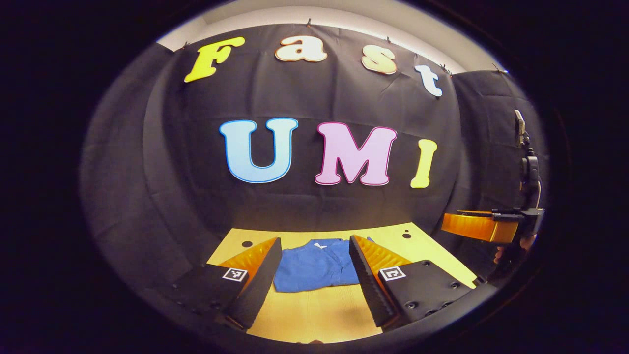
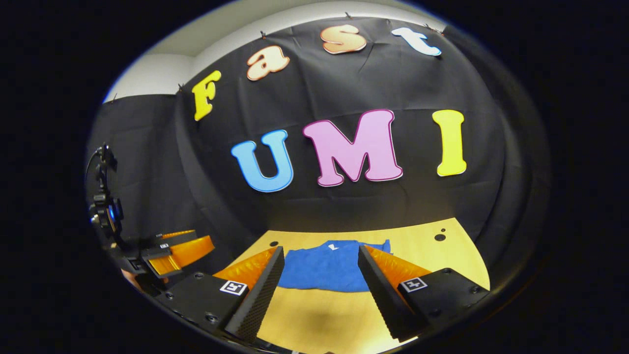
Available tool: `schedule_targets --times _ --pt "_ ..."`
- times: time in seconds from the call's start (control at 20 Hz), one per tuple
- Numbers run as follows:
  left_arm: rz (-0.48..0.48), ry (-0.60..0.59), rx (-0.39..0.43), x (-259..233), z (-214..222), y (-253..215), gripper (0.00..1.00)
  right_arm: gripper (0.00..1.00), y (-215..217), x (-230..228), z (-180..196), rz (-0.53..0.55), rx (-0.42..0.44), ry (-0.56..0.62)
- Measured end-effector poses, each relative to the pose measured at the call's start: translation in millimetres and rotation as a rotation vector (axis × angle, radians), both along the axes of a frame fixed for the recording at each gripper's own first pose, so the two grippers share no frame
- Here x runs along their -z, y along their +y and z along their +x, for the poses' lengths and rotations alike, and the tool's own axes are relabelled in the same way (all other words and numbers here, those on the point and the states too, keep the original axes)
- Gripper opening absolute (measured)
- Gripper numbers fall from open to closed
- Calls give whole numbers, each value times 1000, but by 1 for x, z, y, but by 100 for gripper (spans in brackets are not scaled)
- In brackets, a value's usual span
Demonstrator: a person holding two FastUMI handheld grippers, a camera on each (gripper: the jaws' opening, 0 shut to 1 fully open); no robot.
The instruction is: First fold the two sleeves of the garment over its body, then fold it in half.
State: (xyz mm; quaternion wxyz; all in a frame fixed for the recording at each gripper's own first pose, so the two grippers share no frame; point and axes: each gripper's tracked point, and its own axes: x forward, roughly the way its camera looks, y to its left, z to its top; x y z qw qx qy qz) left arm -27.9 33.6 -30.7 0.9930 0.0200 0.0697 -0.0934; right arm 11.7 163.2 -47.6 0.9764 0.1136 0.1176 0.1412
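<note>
In the left gripper view, the left gripper (image 1: 314, 268) hangs above the near part of the worktop (image 1: 319, 314) with its fingers (image 1: 263, 280) wide apart and nothing between them. The blue garment (image 1: 314, 265) lies flat on the worktop beyond them. The right gripper (image 1: 479, 225) is at the right edge, off the worktop; whether its fingers are apart cannot be told there.

In the right gripper view, the right gripper (image 2: 319, 290) has its fingers (image 2: 258, 295) spread, empty. The garment (image 2: 327, 270) lies ahead, toward the worktop's (image 2: 319, 319) far side. The left gripper (image 2: 169, 250) is at left.
</note>
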Motion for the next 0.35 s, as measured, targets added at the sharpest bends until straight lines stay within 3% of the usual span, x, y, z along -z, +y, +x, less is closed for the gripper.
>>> schedule_targets --times 0.15,0.35 --pt "-22 -40 -21 20 -60 8 78 96 8 9 -59 -14 4 -2" --pt "94 -83 -41 21 -104 -4 78 96 -1 -8 -115 -110 42 -90"
